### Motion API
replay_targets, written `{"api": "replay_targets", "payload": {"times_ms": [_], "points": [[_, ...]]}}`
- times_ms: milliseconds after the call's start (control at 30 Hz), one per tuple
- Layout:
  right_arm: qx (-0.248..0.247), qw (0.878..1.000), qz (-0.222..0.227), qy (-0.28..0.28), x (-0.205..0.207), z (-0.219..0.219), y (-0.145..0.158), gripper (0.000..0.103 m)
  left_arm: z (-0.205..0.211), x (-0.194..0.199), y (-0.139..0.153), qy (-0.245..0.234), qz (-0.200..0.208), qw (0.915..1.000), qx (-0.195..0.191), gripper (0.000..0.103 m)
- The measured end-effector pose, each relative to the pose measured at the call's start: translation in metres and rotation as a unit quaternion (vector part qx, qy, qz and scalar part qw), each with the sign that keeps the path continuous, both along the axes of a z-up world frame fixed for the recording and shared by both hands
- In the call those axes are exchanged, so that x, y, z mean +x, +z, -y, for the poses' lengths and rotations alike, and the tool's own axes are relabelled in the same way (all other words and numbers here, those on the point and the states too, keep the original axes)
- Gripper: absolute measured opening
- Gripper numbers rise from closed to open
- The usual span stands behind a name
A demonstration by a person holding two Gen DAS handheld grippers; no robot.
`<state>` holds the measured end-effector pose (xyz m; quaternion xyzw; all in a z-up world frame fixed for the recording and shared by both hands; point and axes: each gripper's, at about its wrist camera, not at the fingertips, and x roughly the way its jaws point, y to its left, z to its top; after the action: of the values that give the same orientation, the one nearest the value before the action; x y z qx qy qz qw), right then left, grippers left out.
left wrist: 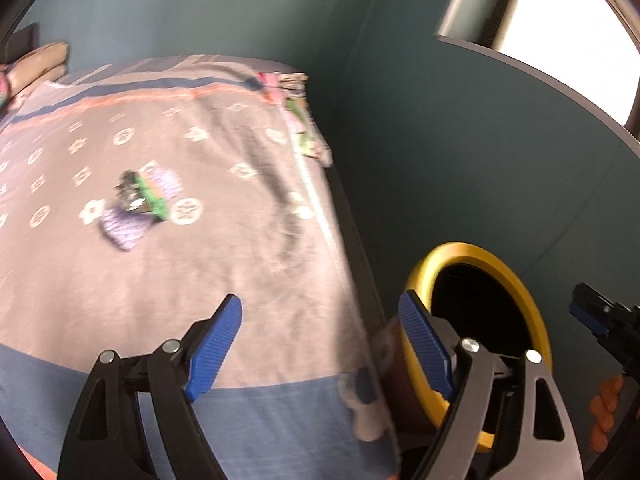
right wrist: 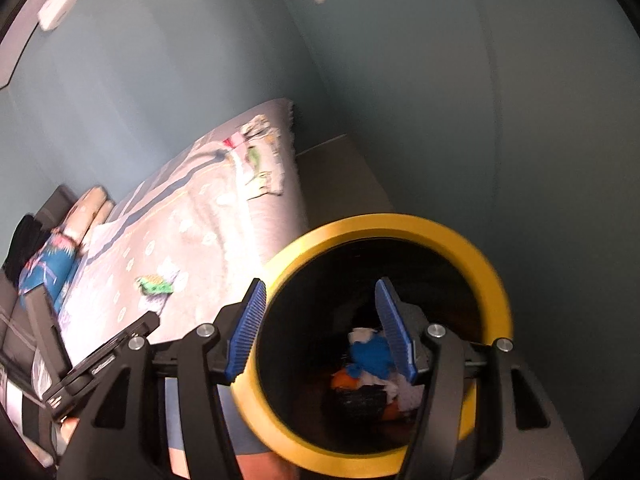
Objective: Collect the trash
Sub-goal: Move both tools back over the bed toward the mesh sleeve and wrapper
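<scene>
The trash bin (right wrist: 384, 344) — a dark cylinder with a yellow rim — stands on the floor just beside the bed's near corner, mouth up and close to where the litter lies, so wrappers need only a short carry. Down in its bottom sits a heap of collected trash (right wrist: 372, 364): blue, white and orange scraps with something dark among them. The right claw (right wrist: 320, 330) hangs over that mouth with its blue pads spread apart and nothing between them, released; one pad sits in front of the rim's outer wall, the other over the dark opening. That looks like the pose after a drop, though it is only a judgement.

Still to be collected is a small cluster of wrappers (left wrist: 140, 204) on the bed — green, purple and dark pieces lying together, blurred, well out from the bin. The left claw (left wrist: 320, 344) is also released and empty, its pads wide, pointing down over the near part of the bedspread with the wrappers ahead of it; it seems placed to go for them next.

The bedspread (left wrist: 224, 264) is pinkish-grey with white medallion prints and a blue band along the near edge, rumpled in soft folds. A floral cloth (left wrist: 298, 120) lies at the far corner and pillows (left wrist: 38, 62) at the head. Teal walls close the corner behind, and a bright window (left wrist: 560, 36) sits high on the right.
</scene>
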<state>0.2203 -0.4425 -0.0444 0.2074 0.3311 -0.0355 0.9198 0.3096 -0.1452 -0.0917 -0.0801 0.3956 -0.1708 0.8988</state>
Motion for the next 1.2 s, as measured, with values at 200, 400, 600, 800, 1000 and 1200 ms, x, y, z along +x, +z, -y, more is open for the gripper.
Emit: {"api": "replay_targets", "payload": {"times_ms": [200, 400, 600, 800, 1000, 1200], "points": [[-0.006, 0.998, -0.008, 0.065, 0.045, -0.042, -0.003, 0.056, -0.050, 0.011, -0.014, 0.050, -0.010, 0.9986, 0.013, 0.078], [-0.015, 0.990, -0.027, 0.135, 0.096, -0.094, -0.009, 0.057, -0.104, 0.034, -0.037, 0.106, -0.031, 0.9935, 0.026, 0.078], [-0.032, 0.977, -0.051, 0.206, 0.137, -0.164, -0.020, 0.057, -0.149, 0.063, -0.059, 0.148, -0.057, 0.9867, 0.036, 0.078], [-0.034, 0.952, -0.091, 0.289, 0.195, -0.230, -0.041, 0.057, -0.184, 0.090, -0.073, 0.174, -0.072, 0.9809, 0.048, 0.078], [-0.057, 0.939, -0.112, 0.319, 0.245, -0.285, -0.069, 0.057, -0.204, 0.125, -0.085, 0.181, -0.086, 0.9769, 0.074, 0.078], [-0.054, 0.931, -0.129, 0.336, 0.280, -0.316, -0.088, 0.057, -0.207, 0.148, -0.089, 0.154, -0.075, 0.9808, 0.093, 0.078]]}}
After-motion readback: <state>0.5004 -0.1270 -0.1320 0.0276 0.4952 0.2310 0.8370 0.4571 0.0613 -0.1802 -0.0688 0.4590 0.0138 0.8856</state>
